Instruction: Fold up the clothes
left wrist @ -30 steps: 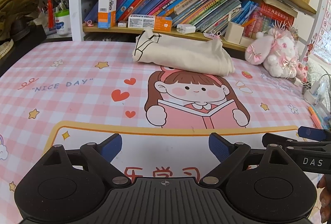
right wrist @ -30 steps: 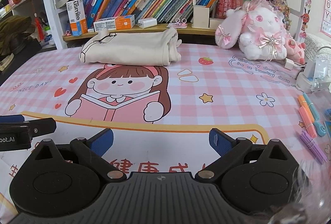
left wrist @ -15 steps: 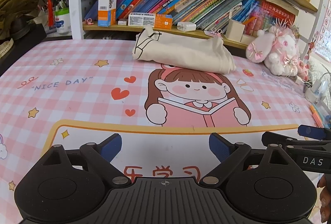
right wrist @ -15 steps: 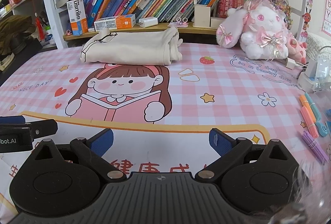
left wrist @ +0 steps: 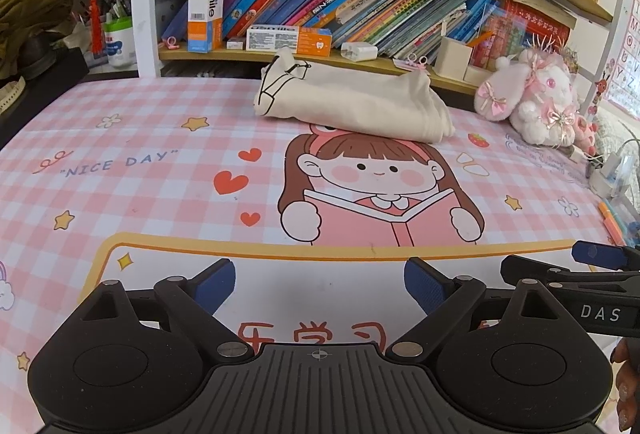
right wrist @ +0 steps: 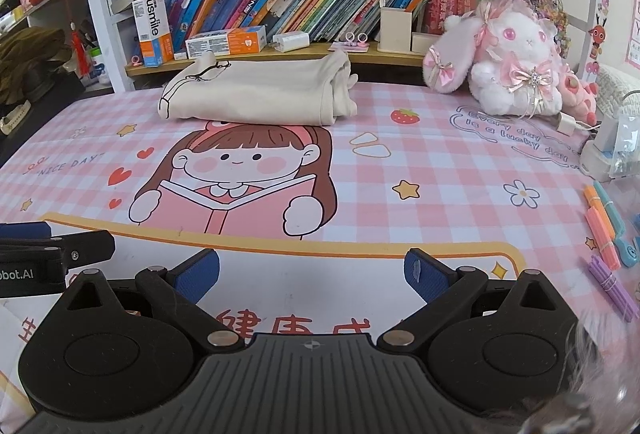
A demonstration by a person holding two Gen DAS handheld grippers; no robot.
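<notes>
our left gripper (left wrist: 319, 280) and right gripper (right wrist: 312, 274) hold their jaws wide and empty, low over the near bench (left wrist: 120, 137) edge. only the right view shows the pens (right wrist: 604, 234) at the right rim. the cream folded garment (left wrist: 352, 105), soft and layered, lies far back beside the plush rabbit (right wrist: 508, 73), with bare checked mat between.
</notes>
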